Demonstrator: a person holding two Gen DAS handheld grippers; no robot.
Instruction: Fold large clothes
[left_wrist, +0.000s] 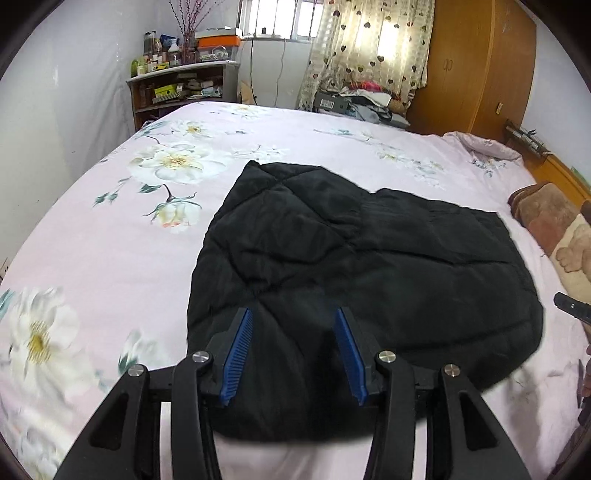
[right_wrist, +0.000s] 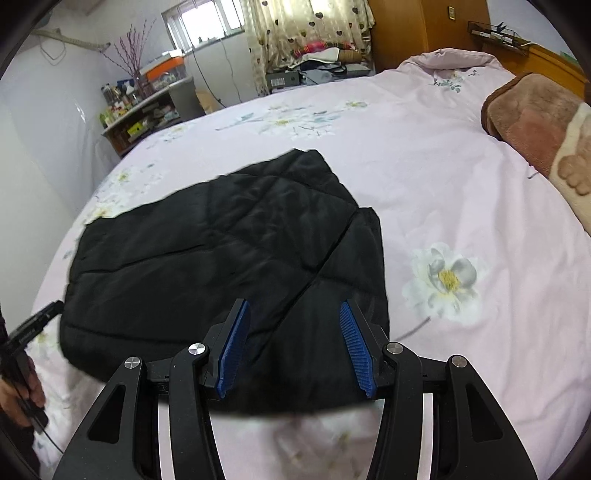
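A folded black jacket (left_wrist: 354, 280) lies on the floral bedspread (left_wrist: 110, 240). Left gripper (left_wrist: 293, 350) and right gripper (right_wrist: 295, 347) hover above it, jaws apart, empty

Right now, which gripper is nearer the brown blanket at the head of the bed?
Right. The right gripper hangs over the black jacket's edge toward the brown blanket; the left gripper is over its far side.
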